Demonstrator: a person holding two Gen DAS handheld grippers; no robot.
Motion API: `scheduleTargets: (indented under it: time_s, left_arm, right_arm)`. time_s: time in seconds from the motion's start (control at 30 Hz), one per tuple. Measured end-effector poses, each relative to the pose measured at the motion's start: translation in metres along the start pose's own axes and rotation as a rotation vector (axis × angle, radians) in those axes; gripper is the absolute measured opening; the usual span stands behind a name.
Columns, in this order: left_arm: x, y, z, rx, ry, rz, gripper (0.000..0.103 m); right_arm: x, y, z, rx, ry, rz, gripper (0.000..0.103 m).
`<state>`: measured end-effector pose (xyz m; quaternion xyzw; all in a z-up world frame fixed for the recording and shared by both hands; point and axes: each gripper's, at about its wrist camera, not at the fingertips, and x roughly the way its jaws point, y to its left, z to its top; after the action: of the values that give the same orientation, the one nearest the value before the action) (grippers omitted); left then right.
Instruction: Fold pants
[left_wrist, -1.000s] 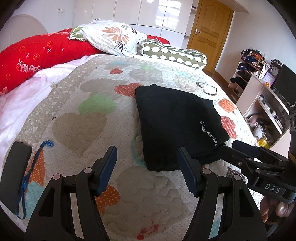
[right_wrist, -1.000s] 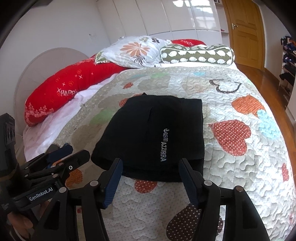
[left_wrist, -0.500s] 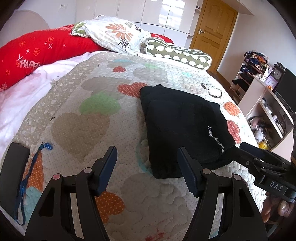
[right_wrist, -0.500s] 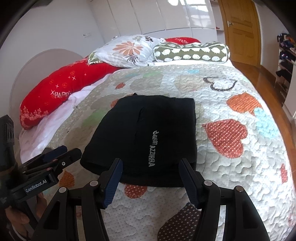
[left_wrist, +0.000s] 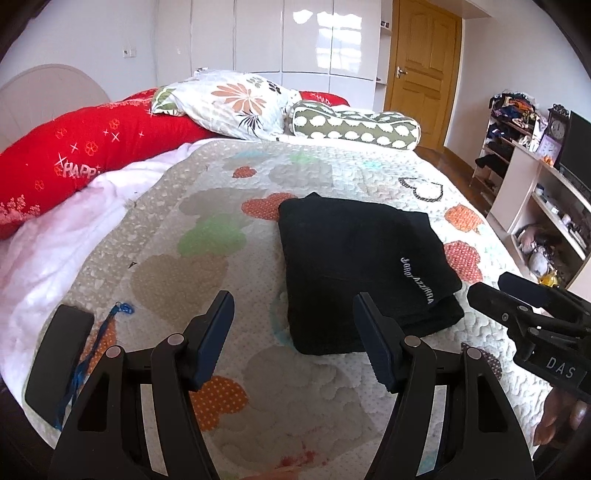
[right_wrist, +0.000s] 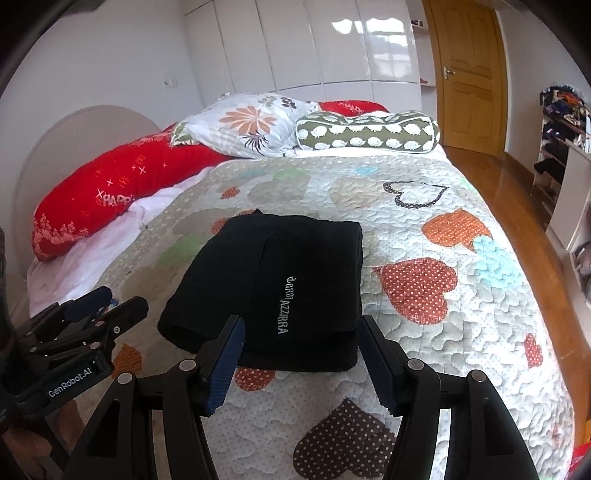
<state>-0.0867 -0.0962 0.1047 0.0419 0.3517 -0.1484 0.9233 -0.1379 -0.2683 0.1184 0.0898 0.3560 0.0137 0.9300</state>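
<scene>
The black pants (left_wrist: 354, 266) lie folded into a compact rectangle on the quilted bed cover (left_wrist: 229, 280), white lettering facing up. They also show in the right wrist view (right_wrist: 280, 291). My left gripper (left_wrist: 293, 332) is open and empty, hovering short of the pants' near left corner. My right gripper (right_wrist: 301, 358) is open and empty, just short of the pants' near edge. The right gripper also appears at the right of the left wrist view (left_wrist: 524, 302), and the left gripper at the left of the right wrist view (right_wrist: 92, 310).
A black phone (left_wrist: 55, 362) with a blue lanyard (left_wrist: 96, 343) lies on the bed's near left edge. Red (left_wrist: 85, 151), floral (left_wrist: 229, 103) and green bolster (left_wrist: 354, 125) pillows lie at the head. Shelves (left_wrist: 546, 192) stand to the right, a wooden door (left_wrist: 424, 70) behind.
Both grippers have pulled back and risen slightly from the folded pants, so more of the room shows. The pants have not moved. Both grippers stay open.
</scene>
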Motion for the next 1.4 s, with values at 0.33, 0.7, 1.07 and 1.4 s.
scheduleTargets:
  time_s: [0.33, 0.7, 1.07, 1.4]
  left_arm:
    - [-0.015, -0.016, -0.001, 0.018, -0.032, 0.007, 0.067]
    - [-0.025, -0.027, -0.002, 0.024, -0.062, -0.002, 0.067]
    - [-0.029, -0.028, -0.002, 0.015, -0.068, -0.013, 0.067]
    - [-0.029, -0.027, -0.002, 0.014, -0.067, -0.014, 0.067]
  right_arm:
    - [-0.019, -0.002, -0.004, -0.010, -0.031, -0.010, 0.061]
    - [-0.028, -0.012, -0.009, 0.013, -0.033, -0.012, 0.061]
    - [-0.032, -0.011, -0.010, 0.006, -0.033, -0.006, 0.061]
    - [-0.033, -0.010, -0.010, 0.005, -0.028, -0.004, 0.061]
